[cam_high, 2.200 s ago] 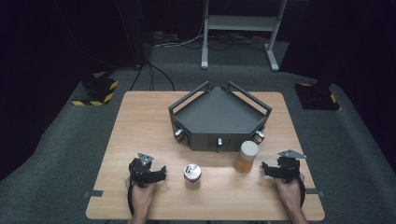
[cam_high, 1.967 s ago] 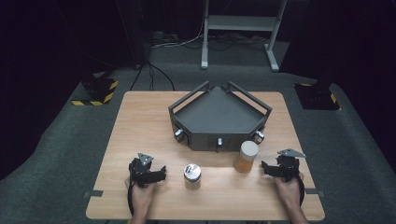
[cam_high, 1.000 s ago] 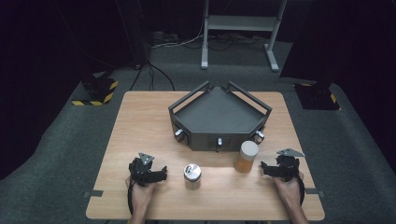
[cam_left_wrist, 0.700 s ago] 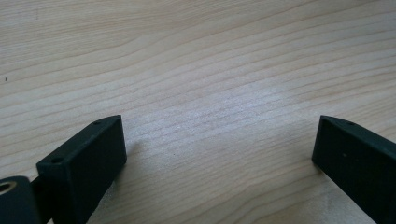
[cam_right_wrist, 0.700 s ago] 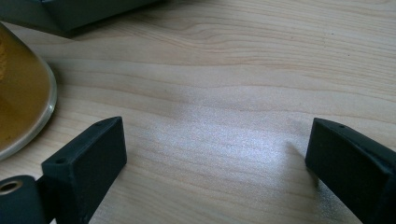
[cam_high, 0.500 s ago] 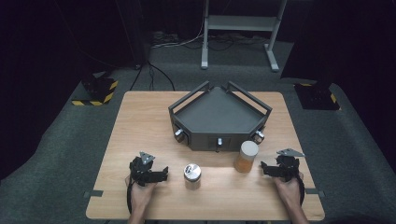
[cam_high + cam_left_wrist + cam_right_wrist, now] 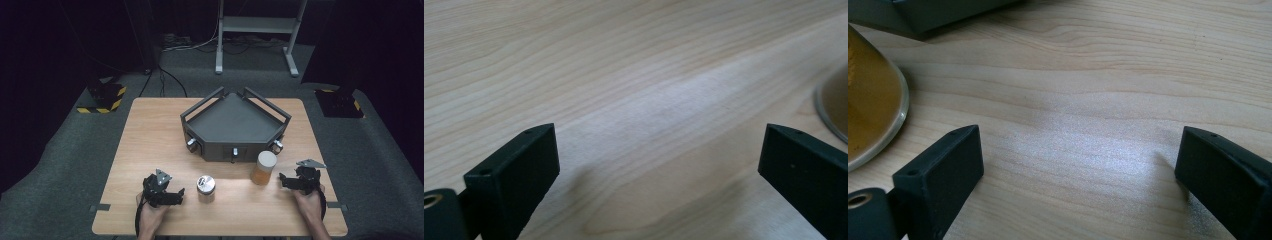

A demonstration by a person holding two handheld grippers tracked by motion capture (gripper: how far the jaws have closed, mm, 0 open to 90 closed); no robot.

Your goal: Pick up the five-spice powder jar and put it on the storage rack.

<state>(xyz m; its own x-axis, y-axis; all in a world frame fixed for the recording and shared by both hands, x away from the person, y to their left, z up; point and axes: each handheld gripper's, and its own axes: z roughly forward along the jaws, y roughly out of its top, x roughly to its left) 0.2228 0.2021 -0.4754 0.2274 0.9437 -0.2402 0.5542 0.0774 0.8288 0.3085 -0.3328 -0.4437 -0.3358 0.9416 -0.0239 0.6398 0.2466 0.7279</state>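
With both grippers' fingers wide, we risk tipping the tall jar or small tin by nudging.

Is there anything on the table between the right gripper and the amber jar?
Nothing visible. The right gripper sits just right of the amber jar, jaws open, with bare table between them. The tray stands behind the jar, off that line.

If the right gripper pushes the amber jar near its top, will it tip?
Probably: the amber jar stands upright, taller than wide, so a high push may topple it. It looks glassy and smooth in the right gripper view, so possibly slippery. On its side it would likely roll.
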